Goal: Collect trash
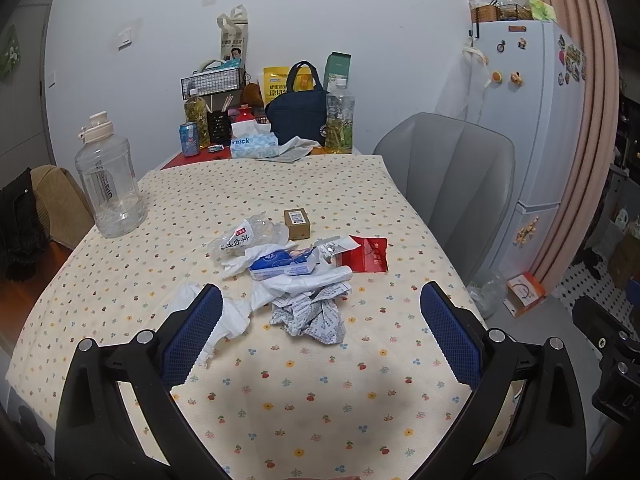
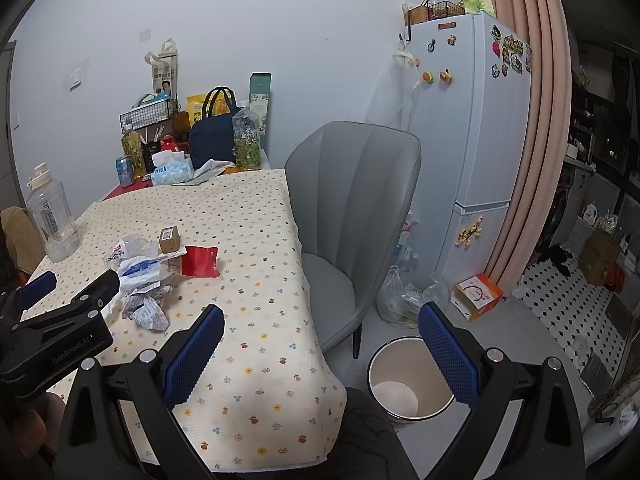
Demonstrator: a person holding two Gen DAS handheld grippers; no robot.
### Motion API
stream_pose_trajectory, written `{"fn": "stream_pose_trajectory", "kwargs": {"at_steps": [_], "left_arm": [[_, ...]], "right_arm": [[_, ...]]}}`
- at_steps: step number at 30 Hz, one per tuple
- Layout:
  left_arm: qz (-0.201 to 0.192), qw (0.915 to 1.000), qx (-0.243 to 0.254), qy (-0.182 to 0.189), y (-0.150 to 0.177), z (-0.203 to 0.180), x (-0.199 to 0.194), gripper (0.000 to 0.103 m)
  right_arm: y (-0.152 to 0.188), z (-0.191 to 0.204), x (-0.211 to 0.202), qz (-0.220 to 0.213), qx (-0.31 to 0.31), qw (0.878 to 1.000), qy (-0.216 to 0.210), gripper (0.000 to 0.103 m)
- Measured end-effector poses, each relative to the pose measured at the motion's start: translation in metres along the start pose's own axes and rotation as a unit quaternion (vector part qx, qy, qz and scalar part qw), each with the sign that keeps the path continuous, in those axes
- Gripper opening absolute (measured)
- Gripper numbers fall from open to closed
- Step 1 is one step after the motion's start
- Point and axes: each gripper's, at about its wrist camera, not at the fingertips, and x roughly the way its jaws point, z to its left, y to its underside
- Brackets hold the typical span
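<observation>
Crumpled printed paper (image 1: 310,314) heads the trash pile on the floral-cloth desk (image 1: 320,400), just ahead of the released, empty left tool (image 1: 320,330). Best to close low around it, then carry it to the white round bin (image 2: 408,380) under the equally spread, empty right tool (image 2: 322,346).

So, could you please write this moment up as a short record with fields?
surface: table with a floral cloth
trash pile: crumpled paper, white tissue, blue packet, red wrapper, crushed bottle, small box
bin: white bin on the floor by the table's corner, beside the chair
left tool: open, nothing in it, over the table before the pile
right tool: open, nothing in it, between table edge and bin
</observation>
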Motion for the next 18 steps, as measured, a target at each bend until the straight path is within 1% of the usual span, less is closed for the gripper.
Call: {"fn": "stream_pose_trajectory", "kwargs": {"at_steps": [10,18], "left_arm": [[0.003,0.9999,-0.011,-0.008,0.000,0.013,0.001,0.098],[0.009,0.9986,-0.036,-0.037,0.002,0.045,0.004,0.098]], "right_arm": [[-0.004,0.010,0.004,0.004,-0.004,1.000,-0.012,0.095],[-0.010,0.035,0.014,0.004,-0.018,0.999,-0.041,0.095]]}}
